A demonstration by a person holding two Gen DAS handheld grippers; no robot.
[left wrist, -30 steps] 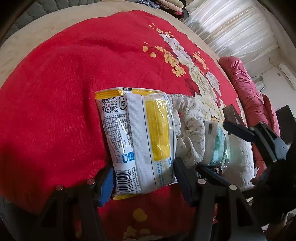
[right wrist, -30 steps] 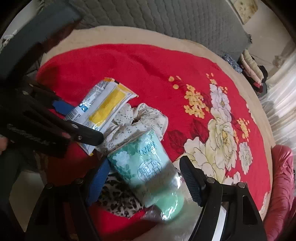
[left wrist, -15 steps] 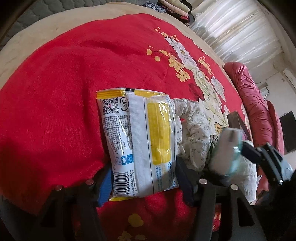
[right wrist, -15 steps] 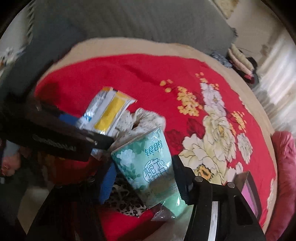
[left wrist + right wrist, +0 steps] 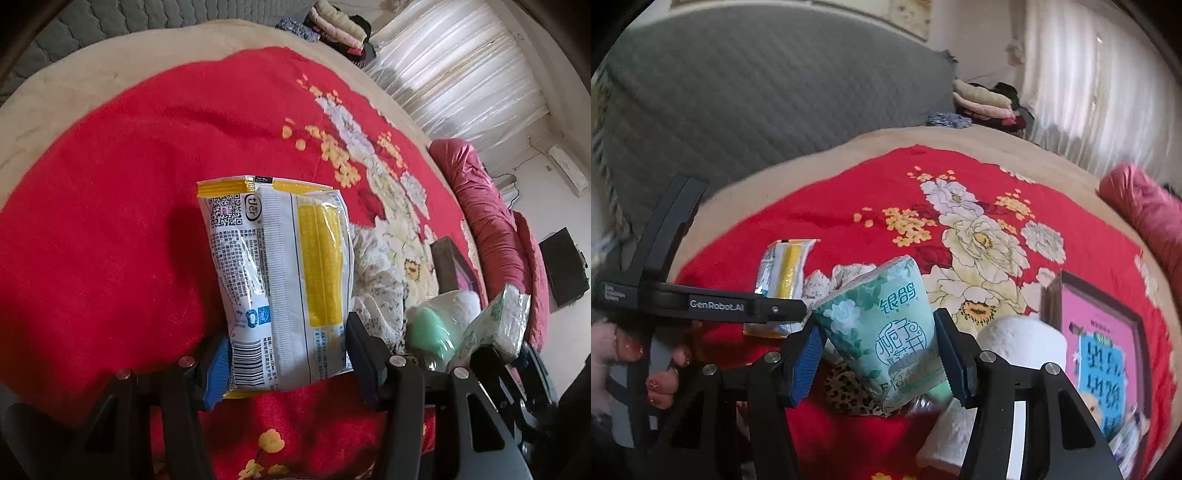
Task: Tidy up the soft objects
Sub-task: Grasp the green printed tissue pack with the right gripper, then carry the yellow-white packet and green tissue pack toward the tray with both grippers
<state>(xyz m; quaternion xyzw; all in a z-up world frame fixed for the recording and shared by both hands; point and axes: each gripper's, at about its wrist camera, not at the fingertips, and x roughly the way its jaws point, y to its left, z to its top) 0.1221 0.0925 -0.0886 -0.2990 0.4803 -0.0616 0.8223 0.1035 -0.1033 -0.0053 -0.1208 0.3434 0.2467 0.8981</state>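
On the red floral blanket [image 5: 110, 221]: two packs gripped, clutter close by.
Left gripper [image 5: 286, 363], jaws just closing, pinches the yellow-and-white snack packet [image 5: 280, 280]; floral cloth [image 5: 376, 273] crowds its right. Right gripper [image 5: 879, 363], tilted down, clamps the green tissue pack [image 5: 886, 332], now lifted and rolled upright above leopard-print cloth [image 5: 846, 391], white roll [image 5: 1023, 341] alongside.

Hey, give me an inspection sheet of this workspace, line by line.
Surface: red floral blanket on a bed.
Job's things: yellow-white packet; green tissue pack.
Clutter: floral cloth, leopard cloth, paper roll, pink box.
Grippers: left gripper jaws closing on the packet; right gripper jaws shut on the tissue pack.
Cables: nothing seen.
Surroundings: grey mattress, curtains, folded clothes.
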